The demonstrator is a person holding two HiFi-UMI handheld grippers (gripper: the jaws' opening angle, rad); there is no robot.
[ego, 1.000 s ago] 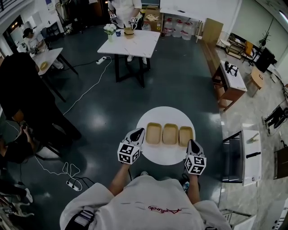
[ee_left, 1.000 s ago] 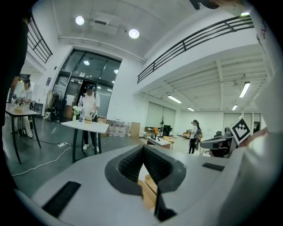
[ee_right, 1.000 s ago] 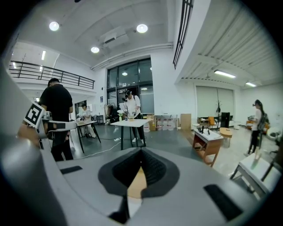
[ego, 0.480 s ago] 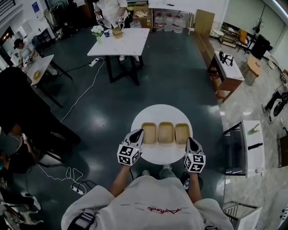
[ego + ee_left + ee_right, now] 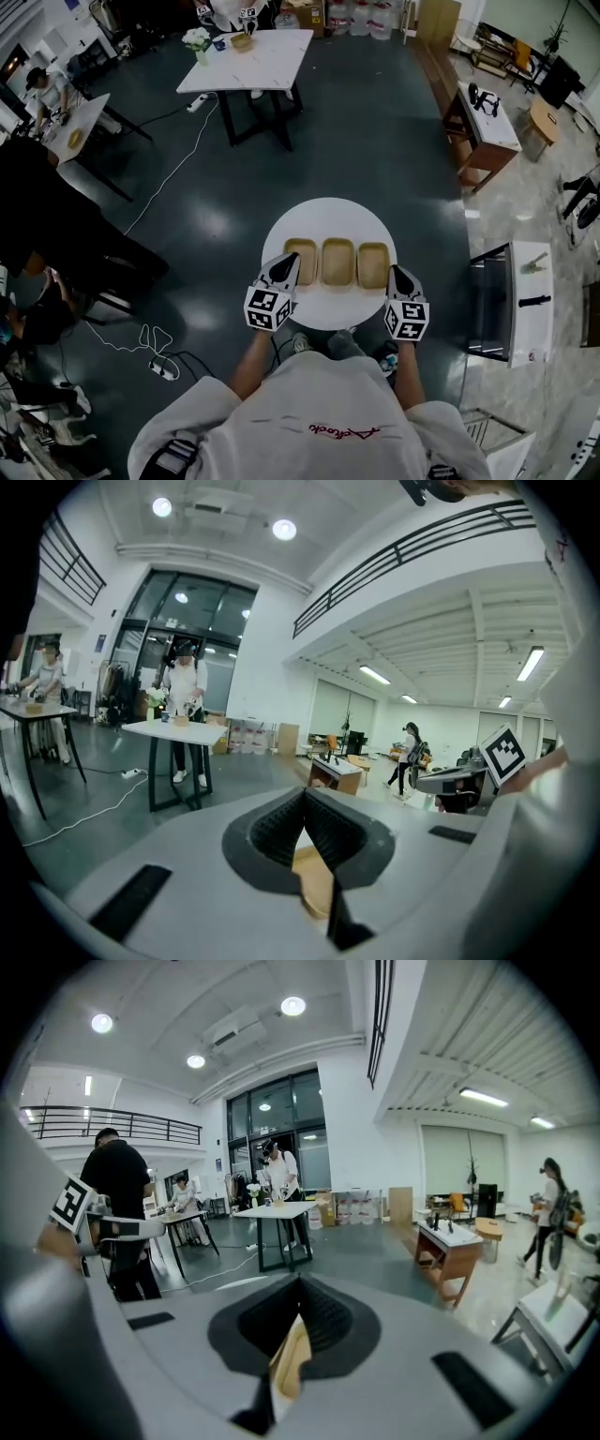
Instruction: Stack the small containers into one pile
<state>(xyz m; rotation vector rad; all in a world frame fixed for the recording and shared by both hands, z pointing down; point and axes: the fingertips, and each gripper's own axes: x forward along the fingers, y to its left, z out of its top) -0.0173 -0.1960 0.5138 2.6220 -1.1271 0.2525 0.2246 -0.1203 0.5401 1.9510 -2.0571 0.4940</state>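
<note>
Three tan shallow containers stand in a row on the round white table [image 5: 328, 309]: the left container [image 5: 300, 261], the middle container [image 5: 337, 262] and the right container [image 5: 374, 264]. My left gripper [image 5: 290, 262] is shut and empty, its tip at the left container's near left edge. My right gripper [image 5: 396, 273] is also shut and empty, just right of the right container. In the left gripper view a tan container [image 5: 315, 885] shows beneath the closed left gripper [image 5: 305, 805]. The right gripper view has a tan container [image 5: 292, 1365] under the closed right gripper [image 5: 298, 1290].
A white side table [image 5: 523, 302] stands to the right of the round table. A cable and power strip [image 5: 157, 366] lie on the dark floor at the left. Farther off are a rectangular white table [image 5: 248, 61], a wooden desk [image 5: 487, 122] and people at work.
The head camera has tipped, so the round table sits higher and a little further left in the picture. Both grippers keep their places at the ends of the row, still shut.
</note>
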